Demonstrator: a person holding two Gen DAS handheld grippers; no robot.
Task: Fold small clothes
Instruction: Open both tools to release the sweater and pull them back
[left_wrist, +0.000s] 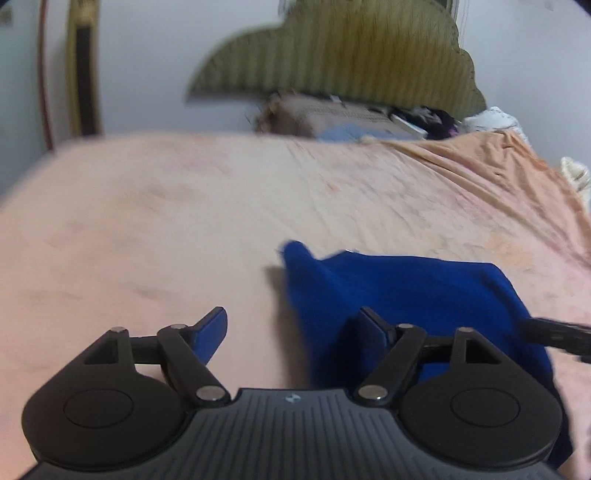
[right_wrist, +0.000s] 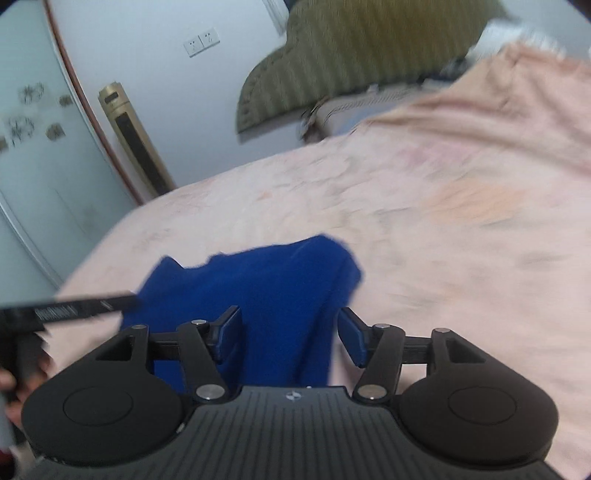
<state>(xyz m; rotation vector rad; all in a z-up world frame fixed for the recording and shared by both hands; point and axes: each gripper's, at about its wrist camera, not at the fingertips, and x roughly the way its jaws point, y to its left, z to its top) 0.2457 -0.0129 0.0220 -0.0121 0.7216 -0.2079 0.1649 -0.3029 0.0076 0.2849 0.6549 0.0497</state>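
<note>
A small blue garment (left_wrist: 406, 291) lies bunched on the pink bedsheet (left_wrist: 166, 229), folded over on itself. My left gripper (left_wrist: 293, 332) hovers above its left edge with its jaws wide apart. Its right finger (left_wrist: 373, 328) shows against the cloth and its left finger over bare sheet. In the right wrist view the blue garment (right_wrist: 266, 280) lies under my right gripper (right_wrist: 291, 336), whose jaws are also apart, with cloth seen in the gap and neither pad pressing on it. The left gripper (right_wrist: 85, 308) shows as a dark bar at that view's left edge, and a finger of the right gripper (left_wrist: 554, 332) enters the left wrist view at its right edge.
An olive striped headboard (left_wrist: 332, 55) stands at the far end of the bed, with a pillow and loose items (left_wrist: 351, 118) below it. A gold floor-standing unit (right_wrist: 136, 144) and wall sockets (right_wrist: 201, 42) are at the left. A hand (right_wrist: 9, 384) holds the left tool.
</note>
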